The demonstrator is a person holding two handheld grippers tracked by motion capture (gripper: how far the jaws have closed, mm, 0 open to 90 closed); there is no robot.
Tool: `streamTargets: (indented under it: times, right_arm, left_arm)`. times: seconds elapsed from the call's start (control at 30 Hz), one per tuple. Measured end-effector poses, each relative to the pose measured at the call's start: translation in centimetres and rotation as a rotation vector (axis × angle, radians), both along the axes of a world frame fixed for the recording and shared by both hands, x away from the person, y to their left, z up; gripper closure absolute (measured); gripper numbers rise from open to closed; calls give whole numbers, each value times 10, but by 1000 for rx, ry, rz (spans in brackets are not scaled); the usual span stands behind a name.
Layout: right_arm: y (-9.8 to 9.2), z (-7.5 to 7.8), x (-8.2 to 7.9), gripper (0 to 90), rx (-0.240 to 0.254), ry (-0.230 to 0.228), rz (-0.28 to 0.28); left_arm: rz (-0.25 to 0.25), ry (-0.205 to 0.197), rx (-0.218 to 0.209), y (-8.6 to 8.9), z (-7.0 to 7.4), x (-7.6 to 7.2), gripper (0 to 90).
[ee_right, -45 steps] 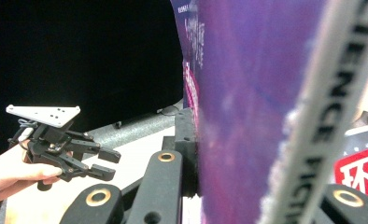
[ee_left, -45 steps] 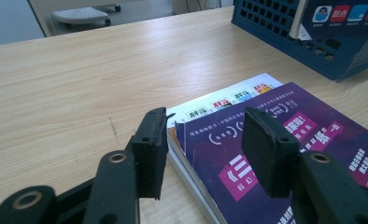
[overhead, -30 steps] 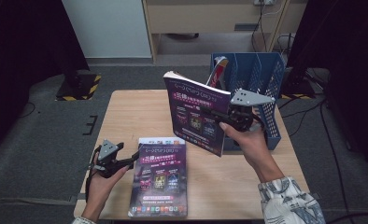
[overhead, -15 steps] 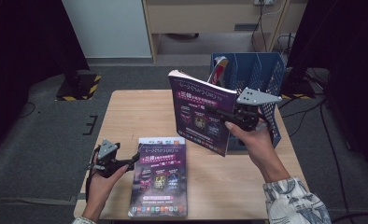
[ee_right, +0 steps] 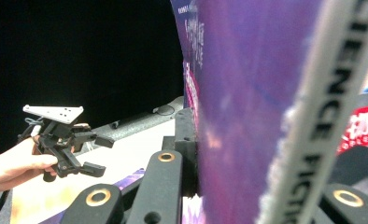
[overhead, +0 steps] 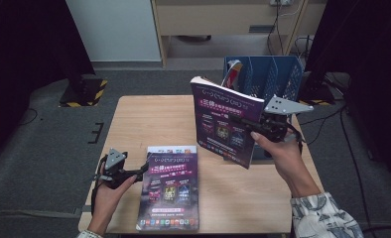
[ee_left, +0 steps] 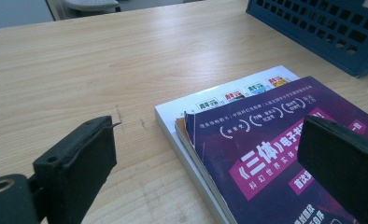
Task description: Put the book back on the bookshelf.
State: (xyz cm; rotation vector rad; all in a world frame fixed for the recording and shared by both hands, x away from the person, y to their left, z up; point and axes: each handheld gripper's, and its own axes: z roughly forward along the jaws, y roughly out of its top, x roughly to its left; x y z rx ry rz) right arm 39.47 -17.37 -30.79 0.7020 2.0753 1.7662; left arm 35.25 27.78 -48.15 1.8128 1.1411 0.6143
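A purple-covered book [overhead: 223, 124] stands upright in the air over the right side of the wooden table [overhead: 149, 119], with my right gripper [overhead: 250, 128] shut on its right edge. In the right gripper view the book [ee_right: 247, 84] sits between the jaws of my right gripper [ee_right: 247, 154]. A flat stack of books [overhead: 169, 186] lies at the table's front, a matching purple book [ee_left: 266, 154] on top of a white one [ee_left: 210, 100]. My left gripper [overhead: 143, 171] is at the stack's left edge. Its jaws have just been opening and stand wide [ee_left: 210, 158], touching nothing.
A blue mesh file rack [overhead: 278, 74] stands at the table's back right, just behind the held book, with a curved magazine [overhead: 231, 72] in its left slot. In the left gripper view its wall [ee_left: 322, 32] rises beyond the stack. In the right gripper view the left gripper [ee_right: 100, 155] is farther off.
My right gripper has carried the upright purple book a little to the right, closer to the blue rack. The left hand has stayed beside the stack.
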Motion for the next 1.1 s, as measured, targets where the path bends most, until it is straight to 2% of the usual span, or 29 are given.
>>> streamTargets:
  times: [0.03, 0.27, 0.83, 1.1]
  right_arm:
    - [-7, 1, -2, 830, 0, -2, -5]
    - [-23, 2, -8, 829, -4, -1, -21]
    - [-41, 3, -16, 830, -16, 16, -35]
    - [-59, 6, -19, 830, -7, 19, -64]
  left_arm:
    - [0, 0, 2, -1, 0, 0, 43]
    - [1, 1, 2, -1, -1, 0, 44]
    - [5, -1, -7, 0, 0, -2, 48]
    - [2, 2, -3, -1, -1, -1, 49]
